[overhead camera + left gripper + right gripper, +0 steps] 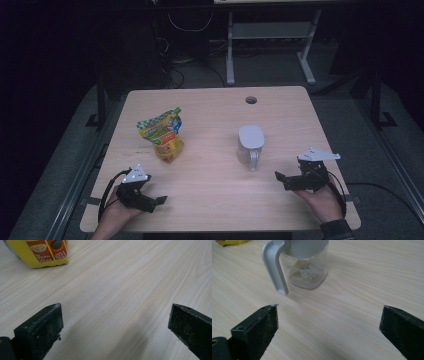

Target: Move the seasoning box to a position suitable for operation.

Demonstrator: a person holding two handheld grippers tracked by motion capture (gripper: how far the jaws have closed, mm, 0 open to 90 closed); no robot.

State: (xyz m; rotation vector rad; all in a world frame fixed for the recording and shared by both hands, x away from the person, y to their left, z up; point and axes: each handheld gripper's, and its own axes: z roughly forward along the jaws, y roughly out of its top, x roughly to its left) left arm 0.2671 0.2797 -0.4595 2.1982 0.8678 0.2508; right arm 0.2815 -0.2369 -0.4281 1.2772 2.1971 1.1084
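Jug: clear, grey lid and handle, upright mid-table.
Snack bag: yellow, well left of the jug.
Right gripper: near the jug's handle, jaws spread, empty.
Left gripper: left of the jug, jaws spread, empty.

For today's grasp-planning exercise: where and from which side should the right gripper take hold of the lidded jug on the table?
Grip the grey handle of the jug. It stands clear of the clear body and points toward the person's edge, facing the right gripper, whose jaws stand wide open. Coming from the near side, one jaw each side of the handle, probably suits best; the rounded body looks too wide and smooth.
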